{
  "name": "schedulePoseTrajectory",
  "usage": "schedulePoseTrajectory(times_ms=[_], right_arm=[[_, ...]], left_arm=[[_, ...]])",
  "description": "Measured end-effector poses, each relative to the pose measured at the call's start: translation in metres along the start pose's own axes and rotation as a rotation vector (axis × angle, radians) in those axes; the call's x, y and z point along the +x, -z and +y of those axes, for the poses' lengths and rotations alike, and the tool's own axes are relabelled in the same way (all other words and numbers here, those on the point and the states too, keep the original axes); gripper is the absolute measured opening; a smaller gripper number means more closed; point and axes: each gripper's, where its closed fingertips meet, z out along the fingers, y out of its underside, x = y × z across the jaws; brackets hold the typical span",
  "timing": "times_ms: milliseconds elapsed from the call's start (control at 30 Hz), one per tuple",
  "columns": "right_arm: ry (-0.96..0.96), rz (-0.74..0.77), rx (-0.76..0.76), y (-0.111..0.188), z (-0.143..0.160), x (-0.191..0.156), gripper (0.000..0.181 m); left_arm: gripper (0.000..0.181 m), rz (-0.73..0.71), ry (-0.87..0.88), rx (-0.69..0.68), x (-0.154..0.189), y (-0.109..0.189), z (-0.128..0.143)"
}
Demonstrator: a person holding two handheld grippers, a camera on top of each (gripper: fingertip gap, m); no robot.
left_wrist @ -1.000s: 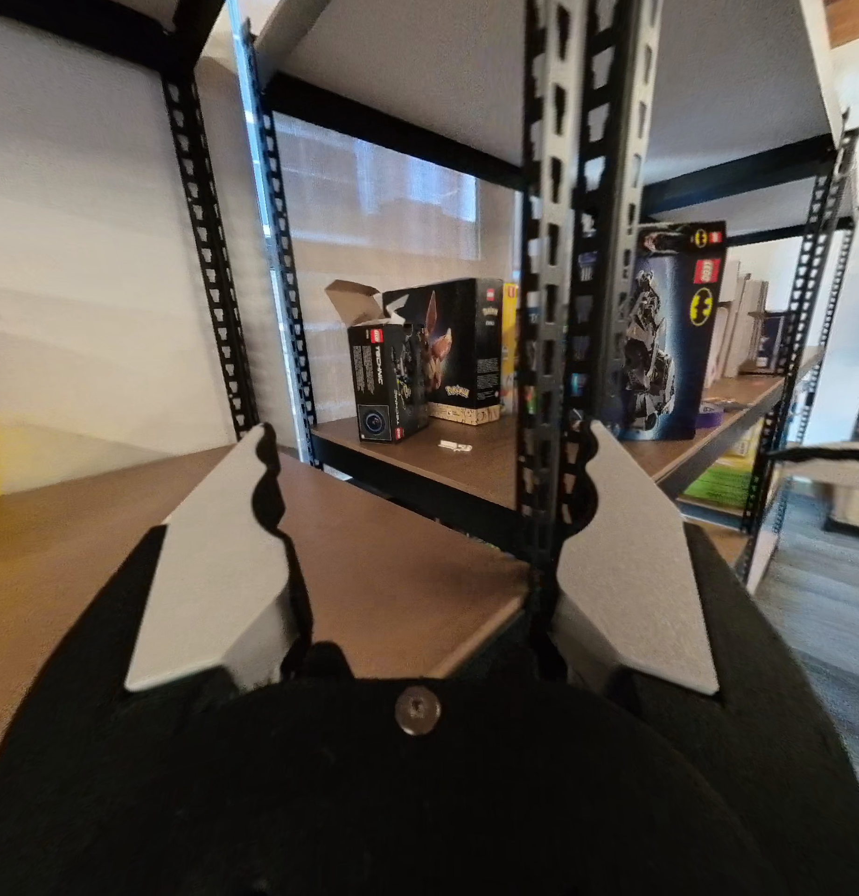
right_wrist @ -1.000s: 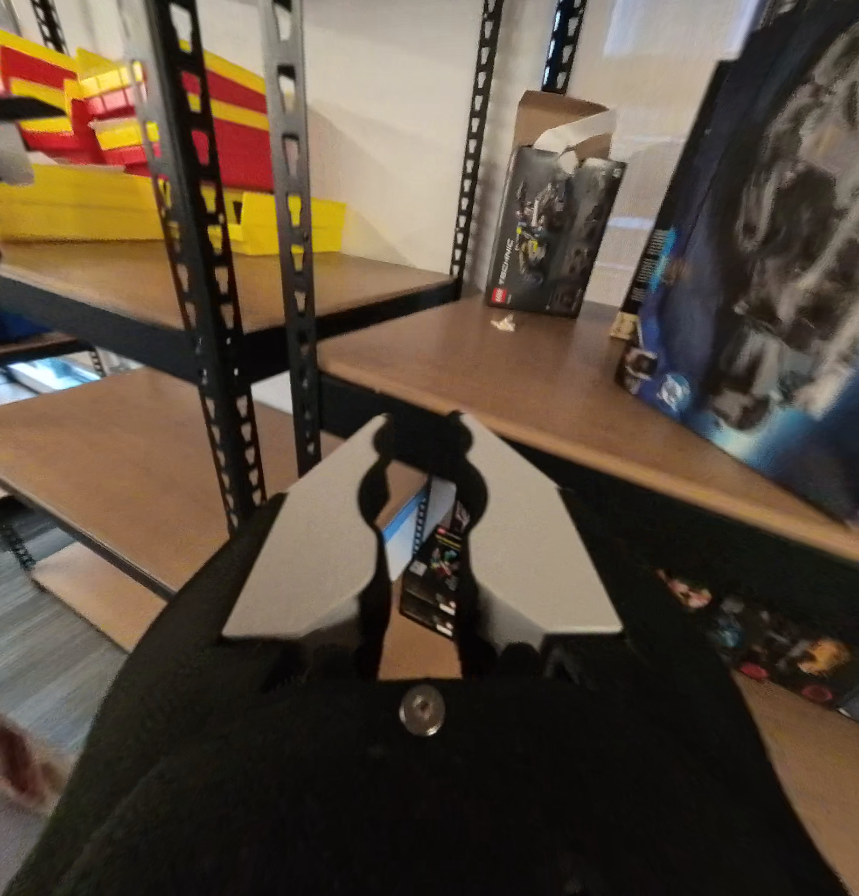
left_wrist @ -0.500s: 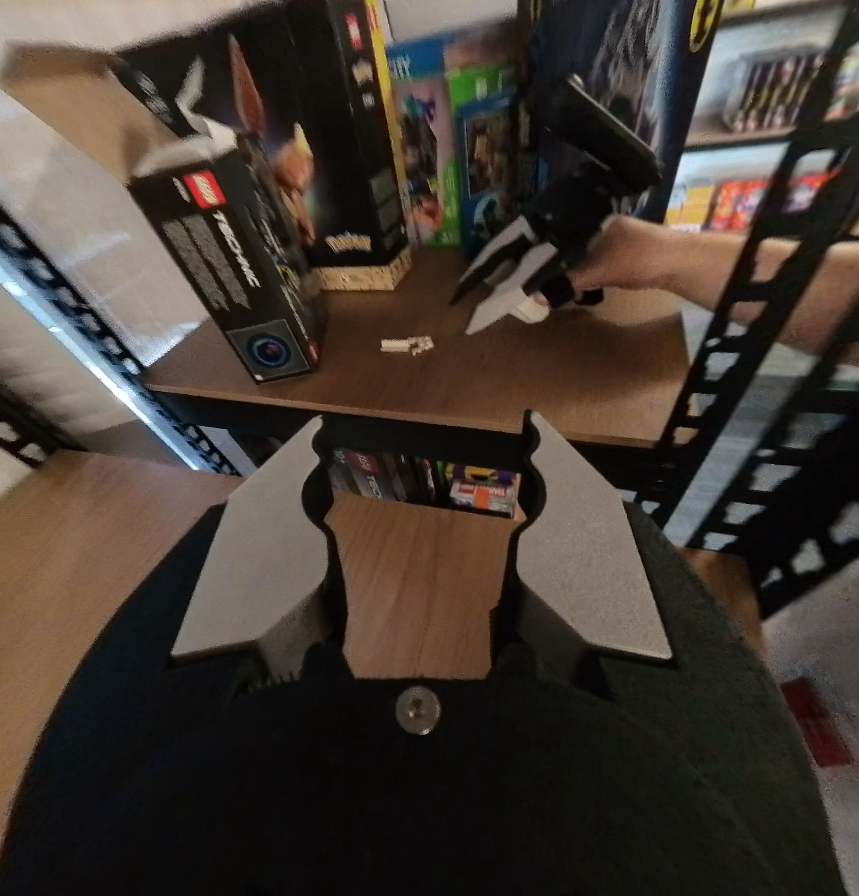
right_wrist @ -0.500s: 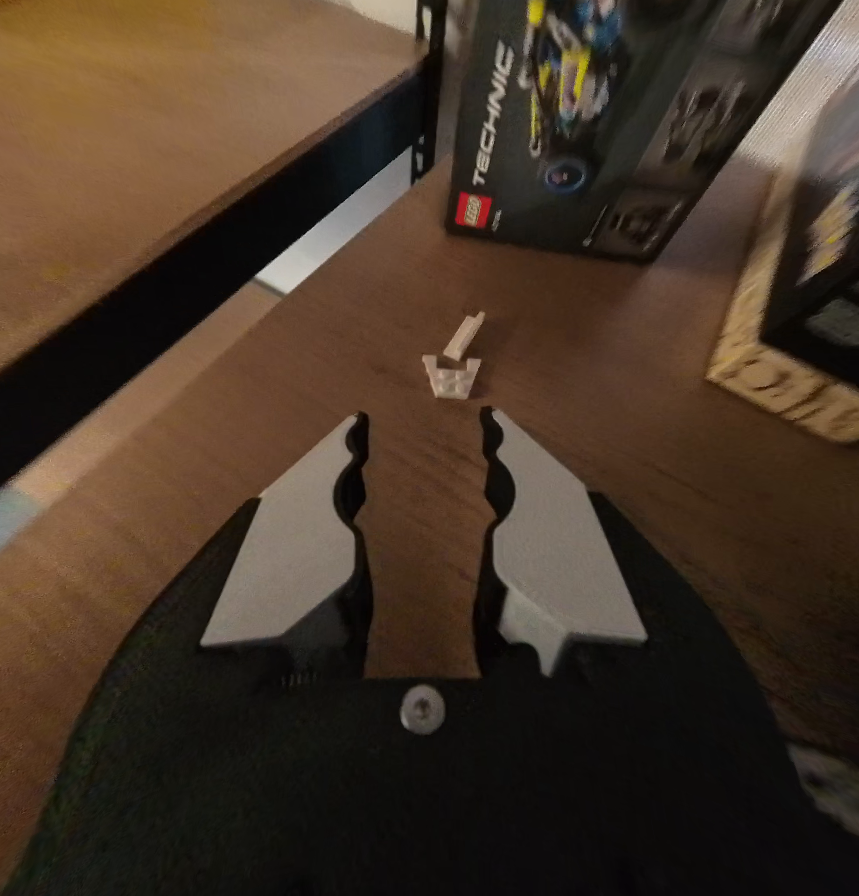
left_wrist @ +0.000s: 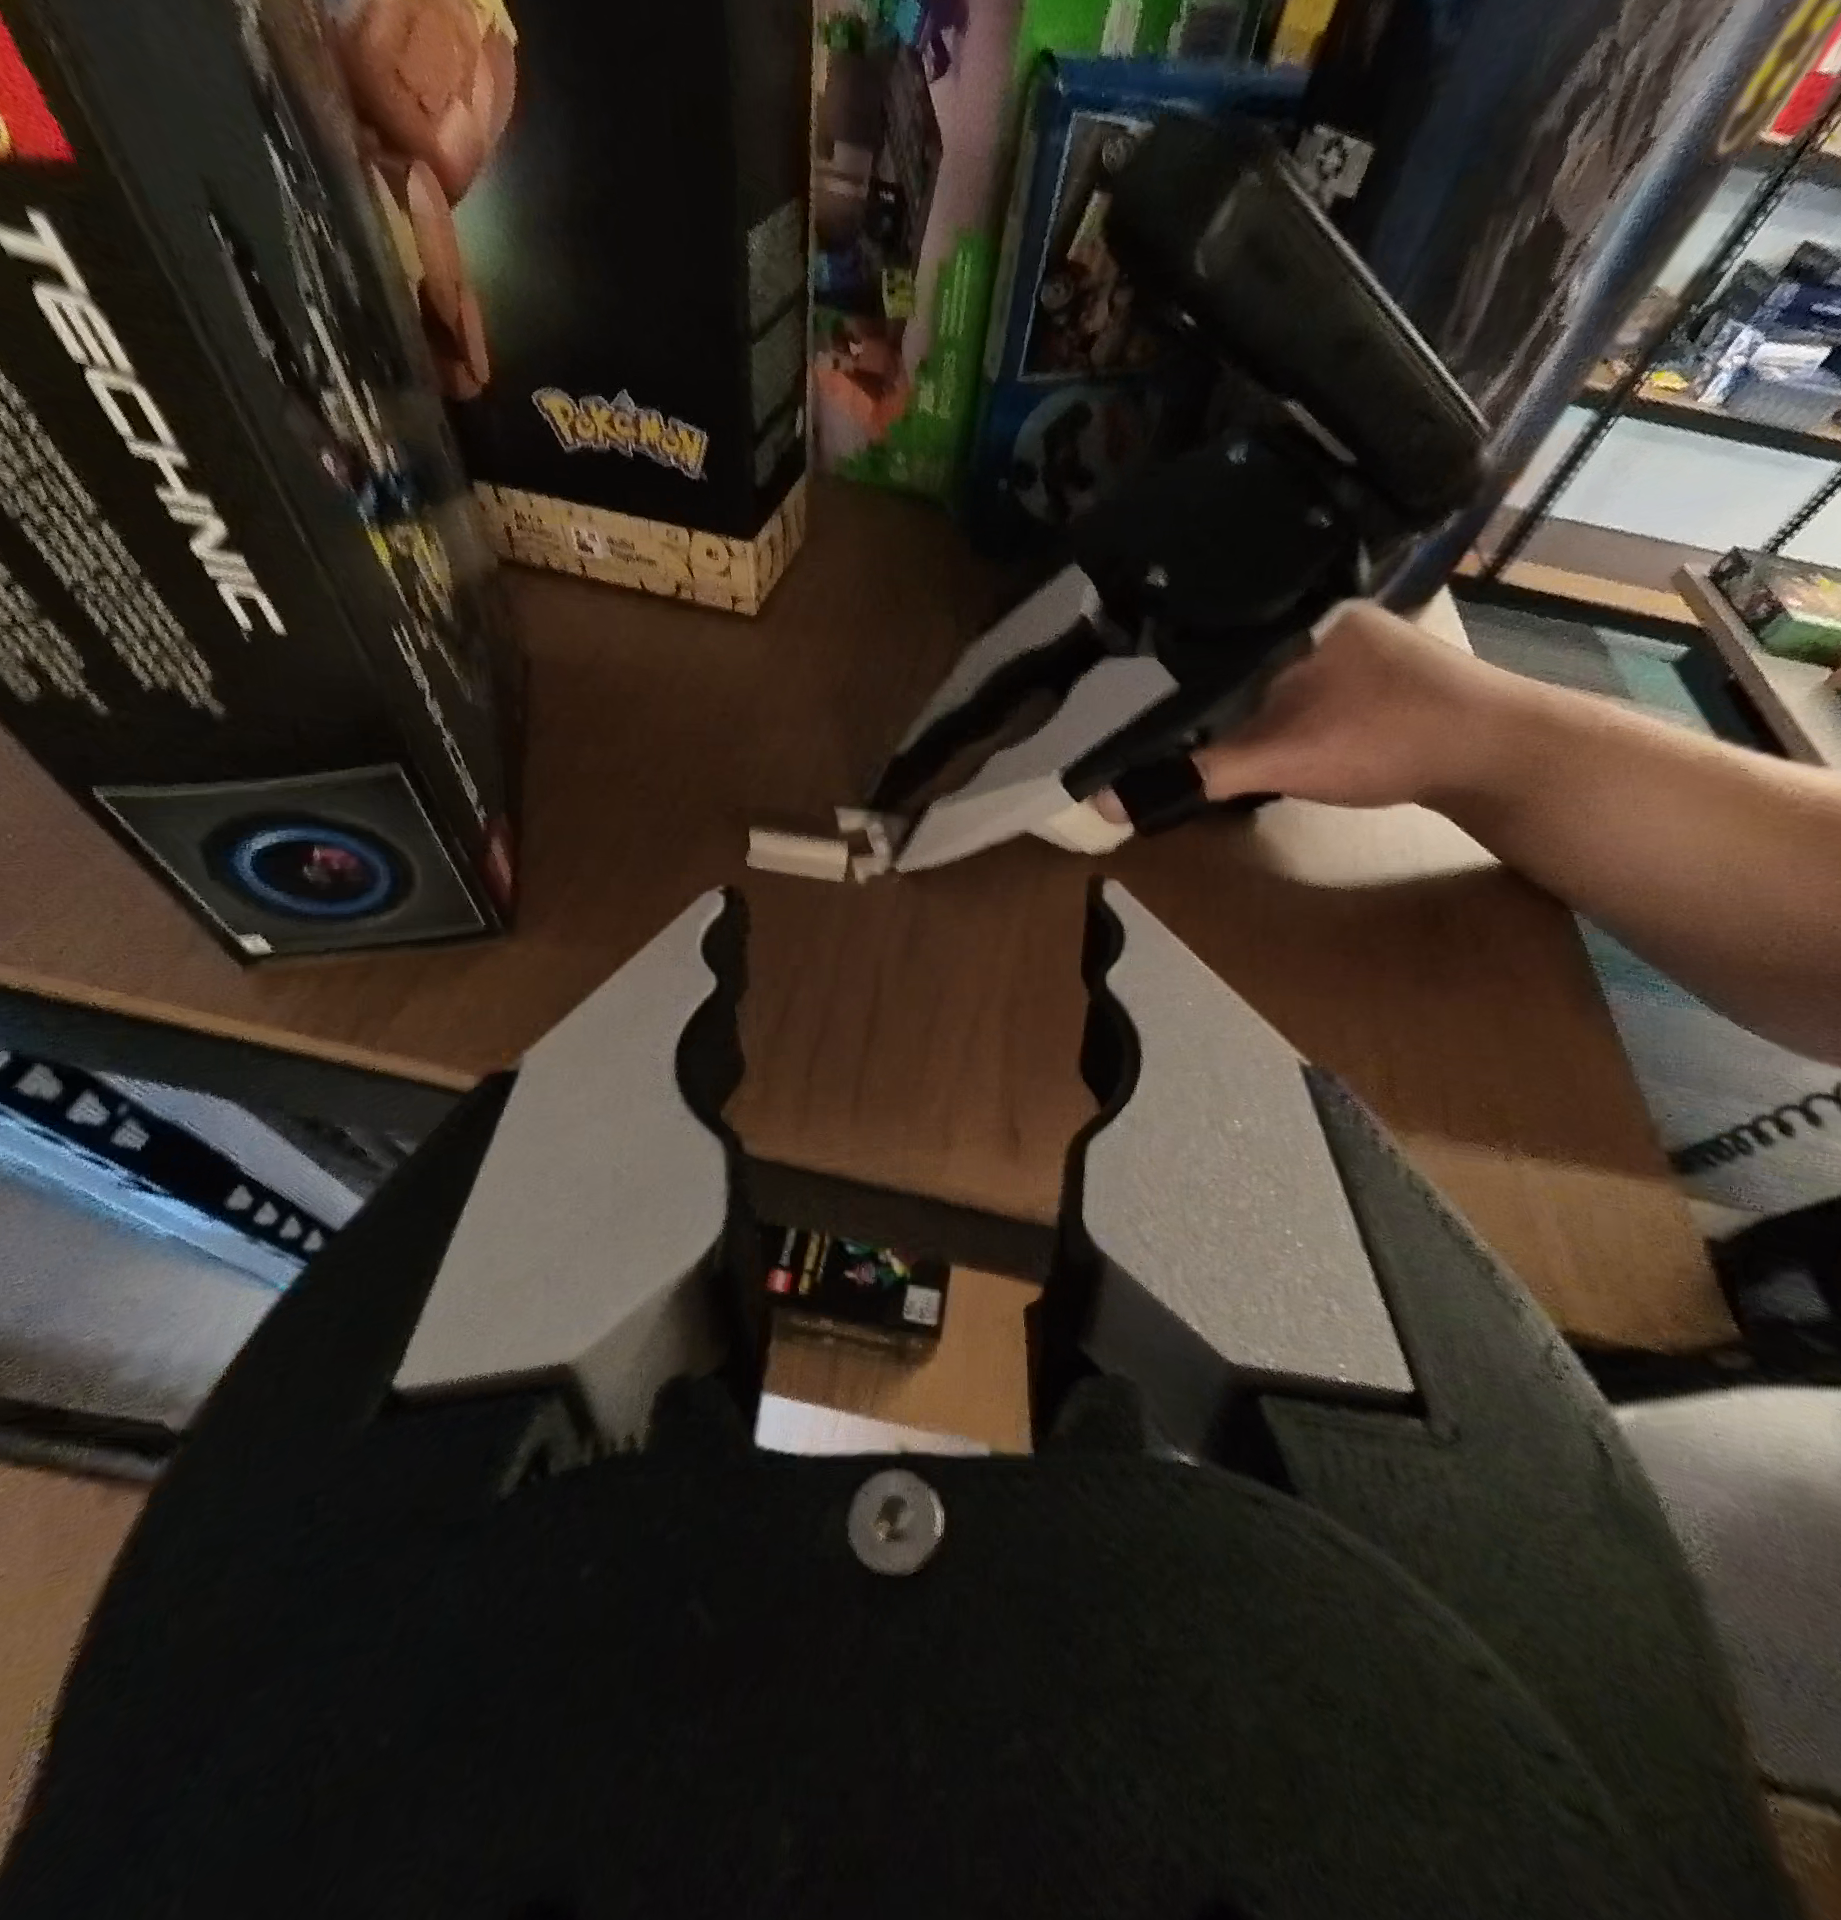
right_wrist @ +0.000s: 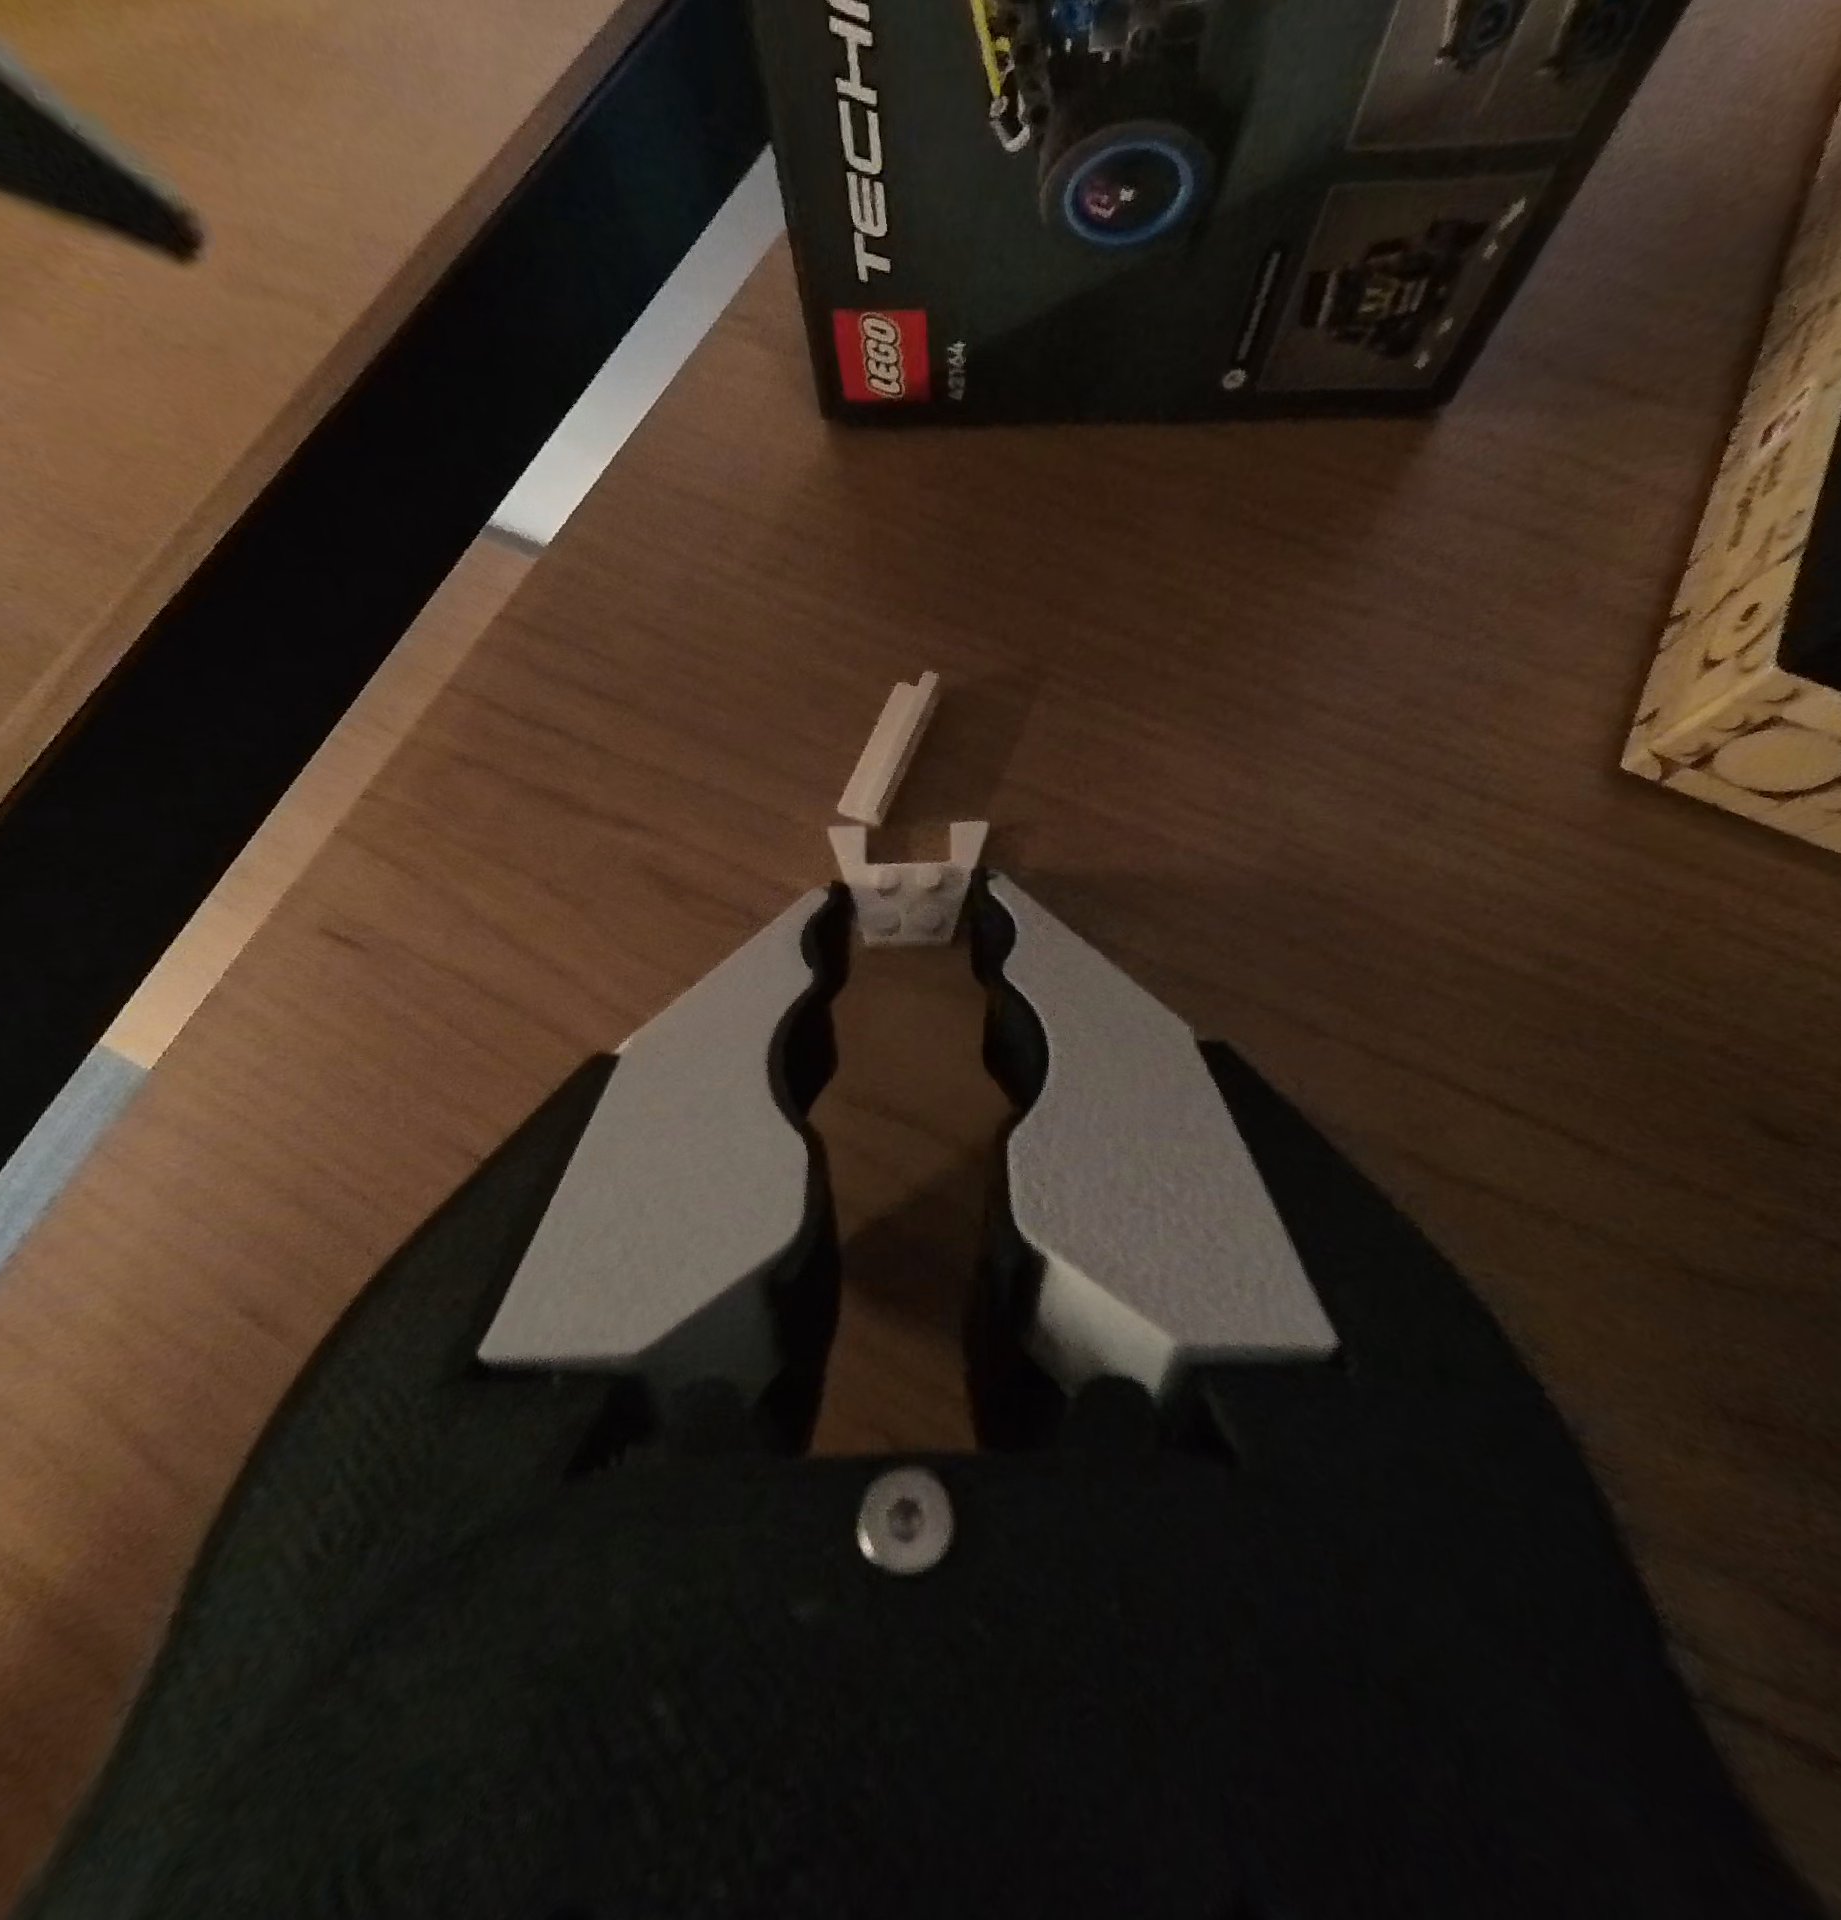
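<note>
On a brown wood-grain shelf [right_wrist: 1311, 675] beside a black toy box [right_wrist: 1155, 208], the right gripper [right_wrist: 911, 904] had its jaws closed against the sides of a small white studded brick [right_wrist: 911, 899]; a white bar piece [right_wrist: 890, 758] lay just beyond. The left gripper [left_wrist: 911, 904] hovered nearby, jaws released and empty.

White studded brick [right_wrist: 908, 902] on wood-grain brown shelf [right_wrist: 1311, 727].
</note>
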Motion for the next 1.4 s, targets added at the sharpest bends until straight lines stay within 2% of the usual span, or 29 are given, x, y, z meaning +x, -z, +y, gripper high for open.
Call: schedulePoseTrajectory(times_ms=[167, 367, 667, 767, 833, 900, 1033, 1267, 1400], right_arm=[[0.048, 0.011, -0.015, 0.015, 0.013, -0.008, 0.022], [0.095, 0.109, 0.099, 0.067, 0.022, -0.014, 0.022], [0.165, 0.259, 0.268, 0.121, 0.032, -0.019, 0.022], [0.268, 0.319, 0.369, 0.138, 0.028, -0.026, 0.022], [0.361, 0.430, 0.479, 0.158, 0.020, -0.028, 0.022], [0.429, 0.523, 0.550, 0.174, 0.017, -0.032, 0.022], [0.529, 0.602, 0.638, 0.191, 0.016, -0.045, 0.022], [0.544, 0.619, 0.698, 0.202, 0.025, -0.053, 0.022], [0.526, 0.615, 0.717, 0.207, 0.030, -0.053, 0.021]], left_arm=[[0.064, -0.041, -0.067, -0.035, -0.018, -0.031, -0.003], [0.067, -0.098, -0.223, -0.157, -0.027, -0.071, 0.020], [0.067, -0.071, -0.201, -0.260, -0.037, -0.105, 0.037], [0.060, -0.060, -0.237, -0.277, -0.035, -0.111, 0.040], [0.058, -0.061, -0.231, -0.274, -0.036, -0.113, 0.039], [0.049, -0.034, -0.210, -0.274, -0.033, -0.113, 0.040], [0.032, 0.025, -0.171, -0.282, -0.029, -0.114, 0.042], [0.031, 0.018, -0.210, -0.304, -0.031, -0.112, 0.042], [0.031, 0.003, -0.230, -0.216, -0.027, -0.106, 0.026]])
